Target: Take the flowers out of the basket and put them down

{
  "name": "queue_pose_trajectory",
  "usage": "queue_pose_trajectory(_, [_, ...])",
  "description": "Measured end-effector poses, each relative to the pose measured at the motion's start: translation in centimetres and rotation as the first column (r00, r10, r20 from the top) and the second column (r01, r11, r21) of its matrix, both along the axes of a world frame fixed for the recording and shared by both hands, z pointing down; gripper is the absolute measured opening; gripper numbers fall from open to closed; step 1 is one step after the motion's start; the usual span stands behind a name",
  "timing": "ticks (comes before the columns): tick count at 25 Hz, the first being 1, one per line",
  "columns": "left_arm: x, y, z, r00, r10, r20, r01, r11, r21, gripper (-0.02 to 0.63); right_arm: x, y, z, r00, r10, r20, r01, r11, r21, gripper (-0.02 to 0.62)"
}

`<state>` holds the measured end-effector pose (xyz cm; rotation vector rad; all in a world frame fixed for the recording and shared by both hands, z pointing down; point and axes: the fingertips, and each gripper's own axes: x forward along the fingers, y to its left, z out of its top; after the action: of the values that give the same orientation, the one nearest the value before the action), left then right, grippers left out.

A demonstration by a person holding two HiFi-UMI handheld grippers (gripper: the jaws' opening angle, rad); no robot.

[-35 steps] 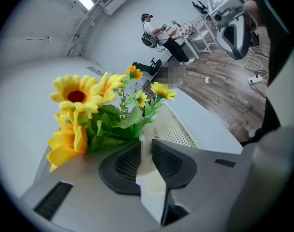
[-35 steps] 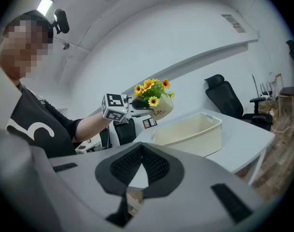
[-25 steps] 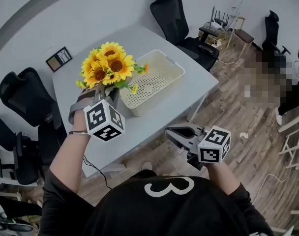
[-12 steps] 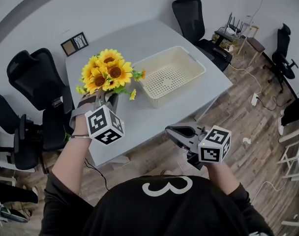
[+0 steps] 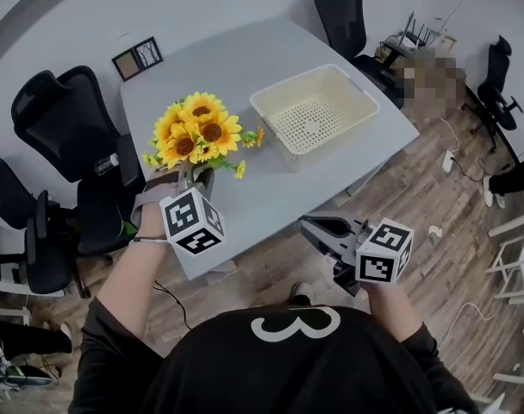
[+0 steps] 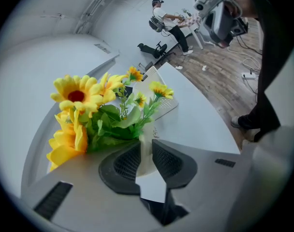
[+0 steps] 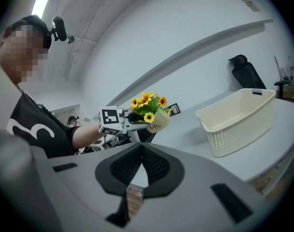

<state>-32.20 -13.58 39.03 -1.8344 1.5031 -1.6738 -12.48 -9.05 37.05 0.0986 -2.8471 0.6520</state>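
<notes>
A bunch of yellow sunflowers stands in a small cream pot. My left gripper is shut on the pot's rim and holds it upright over the grey table, left of the basket. The cream perforated basket sits on the table with nothing in it. My right gripper hangs off the table's front edge, jaws shut with nothing between them. In the right gripper view, the shut right gripper points at the flowers and the basket.
Black office chairs stand left of the table and behind it. A small picture frame lies at the table's far left corner. Wooden floor with cables lies to the right. A person stands far back.
The left gripper has carried the flowers away from the basket's left end toward the table's near left. The right gripper has hardly moved.
</notes>
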Motion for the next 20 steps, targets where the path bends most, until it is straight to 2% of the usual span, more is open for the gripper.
queue_pose_trajectory(13, [-1.2, 1.5, 7.0, 0.999, 0.045, -0.025, -0.047, 0.996, -0.078, 0.081, 0.0, 2.1, 2.1, 0.994, 0.095, -0.047, -0.096, 0.995, -0.024, 0.008])
queue_pose_trajectory(20, [-1.2, 2.0, 10.5, 0.999, 0.038, -0.026, -0.042, 0.989, -0.142, 0.081, 0.4, 2.5, 2.1, 0.991, 0.128, -0.048, -0.129, 0.991, -0.029, 0.008])
